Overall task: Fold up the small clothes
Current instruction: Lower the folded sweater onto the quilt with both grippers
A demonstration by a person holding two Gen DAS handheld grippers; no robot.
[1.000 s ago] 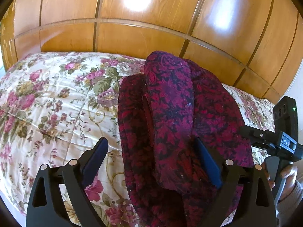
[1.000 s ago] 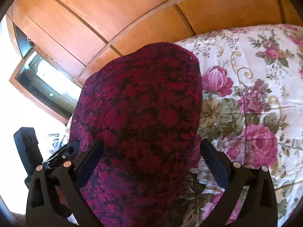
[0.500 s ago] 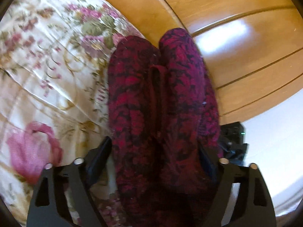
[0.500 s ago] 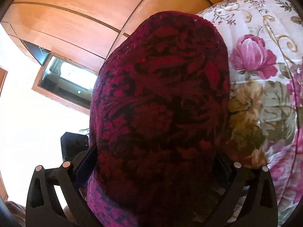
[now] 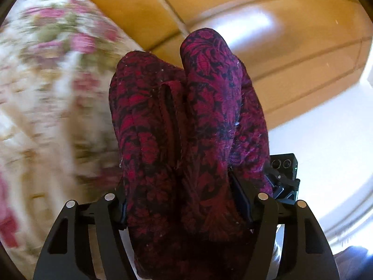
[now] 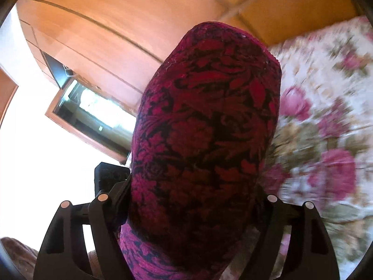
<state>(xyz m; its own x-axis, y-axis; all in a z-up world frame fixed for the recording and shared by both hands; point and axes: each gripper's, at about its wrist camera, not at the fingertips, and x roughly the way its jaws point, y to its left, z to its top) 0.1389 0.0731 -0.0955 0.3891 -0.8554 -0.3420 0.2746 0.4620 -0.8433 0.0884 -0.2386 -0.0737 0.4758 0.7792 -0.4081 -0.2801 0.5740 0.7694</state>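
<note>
Bunching into thick folds, the dark red patterned garment (image 5: 186, 128) fills the gap of the left tool (image 5: 184, 207), whose jaws have just been closing and now press on the cloth from both sides. The right tool (image 6: 191, 200) has also just been closing and clamps the same garment (image 6: 205, 128). It is held up beside the flowered bed (image 6: 326, 121), in front of a wooden wardrobe (image 5: 268, 11)
</note>
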